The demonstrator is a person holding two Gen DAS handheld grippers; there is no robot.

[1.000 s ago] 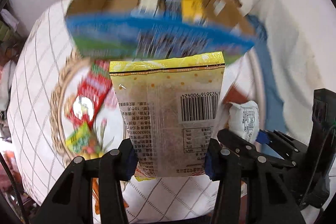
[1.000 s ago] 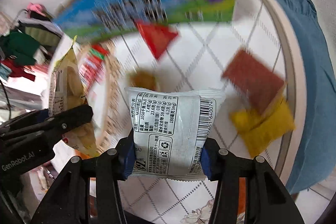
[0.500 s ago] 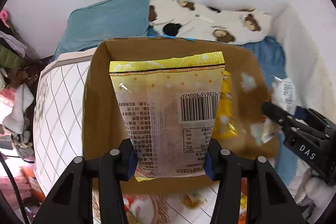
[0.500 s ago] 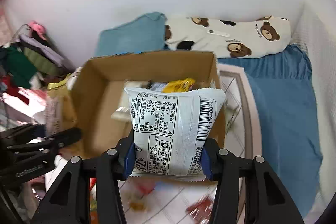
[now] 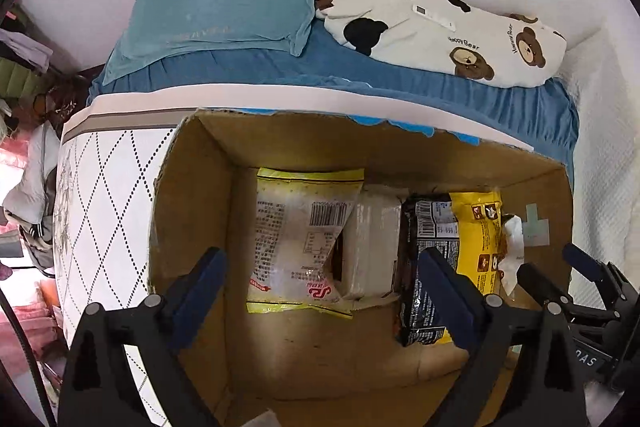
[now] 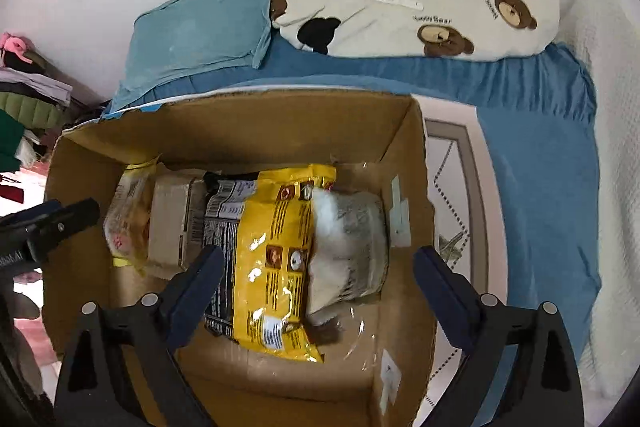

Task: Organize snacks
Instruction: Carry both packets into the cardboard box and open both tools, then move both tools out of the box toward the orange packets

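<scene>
Both claws, left claw [image 5: 320, 291] and right claw [image 6: 316, 287], have just sprung wide, empty, over the box [image 6: 248, 131]; descending blindly risks crushing the yellow packet [image 6: 276, 259] or snagging cardboard.

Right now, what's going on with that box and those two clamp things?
A person is sorting snacks into a cardboard box on a bed. The left gripper and right gripper hang over it, jaws just opened and empty. The yellow-edged packet and the white packet they let go now lie inside, beside a yellow bag and a small carton.
</scene>
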